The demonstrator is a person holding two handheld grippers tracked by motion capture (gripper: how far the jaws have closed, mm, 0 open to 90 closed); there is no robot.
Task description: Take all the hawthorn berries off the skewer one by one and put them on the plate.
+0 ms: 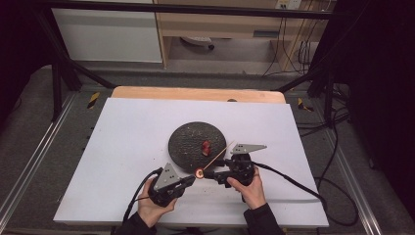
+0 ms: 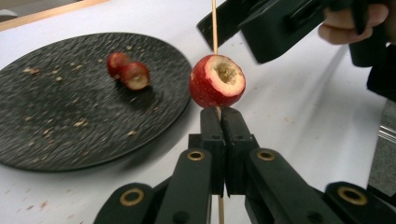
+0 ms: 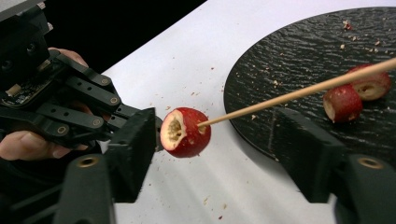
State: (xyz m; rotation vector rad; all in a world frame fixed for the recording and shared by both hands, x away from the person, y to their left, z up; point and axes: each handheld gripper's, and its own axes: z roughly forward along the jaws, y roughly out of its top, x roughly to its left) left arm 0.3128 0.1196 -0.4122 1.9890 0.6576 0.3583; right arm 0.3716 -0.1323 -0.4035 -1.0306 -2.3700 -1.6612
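Pinching skewer (image 2: 215, 28) below fruit (image 2: 217, 81): left claw (image 2: 223, 116) closed | right claw (image 3: 219, 154) wide open

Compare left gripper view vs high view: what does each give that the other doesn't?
Left gripper view: the hollowed core of the red fruit, crumbs on the black plate, the left gripper shut on the skewer. High view: the whole white sheet, the wooden table edge, left hand, right hand. Both: plate, two fruit pieces on it, skewered fruit, right gripper.
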